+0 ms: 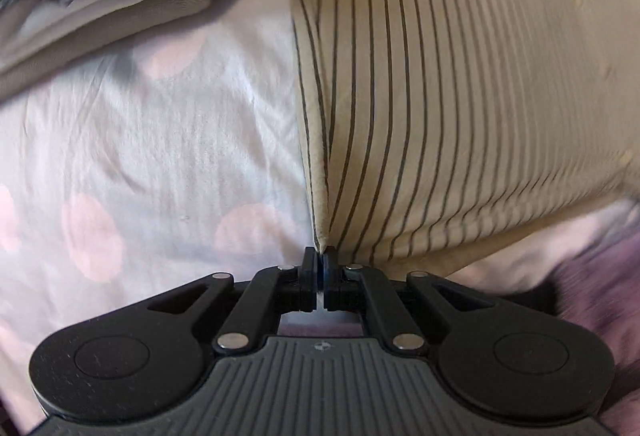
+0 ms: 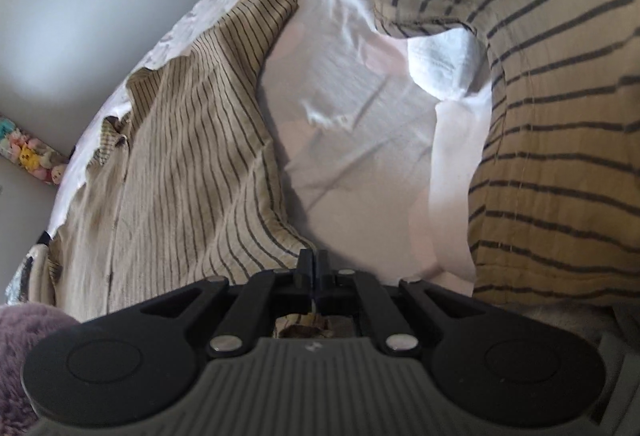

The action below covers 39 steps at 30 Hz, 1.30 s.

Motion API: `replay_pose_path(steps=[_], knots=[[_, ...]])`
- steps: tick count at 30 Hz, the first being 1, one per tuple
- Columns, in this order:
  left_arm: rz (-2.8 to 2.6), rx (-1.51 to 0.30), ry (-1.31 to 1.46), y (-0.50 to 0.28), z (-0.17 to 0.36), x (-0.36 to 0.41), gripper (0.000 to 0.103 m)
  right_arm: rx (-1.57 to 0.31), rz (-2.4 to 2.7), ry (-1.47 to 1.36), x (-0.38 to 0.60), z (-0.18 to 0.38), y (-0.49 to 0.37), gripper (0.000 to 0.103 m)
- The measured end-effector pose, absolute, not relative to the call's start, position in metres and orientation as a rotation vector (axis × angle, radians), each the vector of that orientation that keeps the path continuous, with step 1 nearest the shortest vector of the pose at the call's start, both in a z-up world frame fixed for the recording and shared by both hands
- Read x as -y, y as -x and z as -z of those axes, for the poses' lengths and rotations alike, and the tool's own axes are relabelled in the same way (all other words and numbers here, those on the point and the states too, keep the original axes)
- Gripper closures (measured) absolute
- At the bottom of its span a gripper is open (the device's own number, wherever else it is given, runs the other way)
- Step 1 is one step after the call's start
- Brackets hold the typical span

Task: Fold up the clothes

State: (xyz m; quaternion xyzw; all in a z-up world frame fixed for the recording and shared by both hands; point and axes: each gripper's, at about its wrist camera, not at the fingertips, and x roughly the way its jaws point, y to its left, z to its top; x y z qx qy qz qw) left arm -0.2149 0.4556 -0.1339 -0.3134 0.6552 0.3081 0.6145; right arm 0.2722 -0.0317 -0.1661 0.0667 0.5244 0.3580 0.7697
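While the left gripper (image 1: 319,256) pinched a corner of the striped shirt (image 1: 440,76) above the spotted bedsheet (image 1: 160,156), the right gripper (image 2: 312,260) clamped another edge.

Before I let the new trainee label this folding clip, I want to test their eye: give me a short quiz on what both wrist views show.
1. True or false: the left gripper is shut on the striped shirt.
2. What pattern marks the bedsheet? A) pink dots B) green checks C) blue stars
3. Fill in: at the upper left of the left wrist view lies a ____ of folded clothes.

Key: 1 true. 2 A. 3 stack. The right gripper also pinches the shirt's edge.
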Motion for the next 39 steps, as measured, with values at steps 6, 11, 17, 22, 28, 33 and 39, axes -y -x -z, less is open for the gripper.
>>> replay_pose_path(steps=[6,11,17,22,28,33,39], knots=[[-0.716,-1.651,0.631,0.203,0.143,-0.454,0.084,-1.142,-0.740,-0.076,0.024,0.175,-0.275,0.078],[-0.717,-1.514,0.684,0.216,0.118,-0.457,0.070,-1.054,-0.745,-0.018,0.030,0.148,-0.273,0.070],[-0.769,-1.237,0.655,0.212,0.065,-0.451,0.067,-0.946,-0.797,-0.023,0.015,0.094,-0.264,0.070],[-0.756,-1.060,0.590,0.175,0.044,-0.430,0.067,-0.897,-0.887,-0.019,-0.032,0.056,-0.241,0.063],[-0.748,-0.940,0.620,0.130,0.059,-0.418,0.067,-0.880,-1.003,0.037,-0.110,0.043,-0.194,0.063],[-0.702,-0.936,0.646,0.103,0.092,-0.414,0.067,-0.942,-1.057,0.075,-0.180,0.075,-0.145,0.063],[-0.683,-1.008,0.623,0.091,0.135,-0.402,0.067,-1.028,-1.068,0.225,-0.244,0.141,-0.088,0.071]])
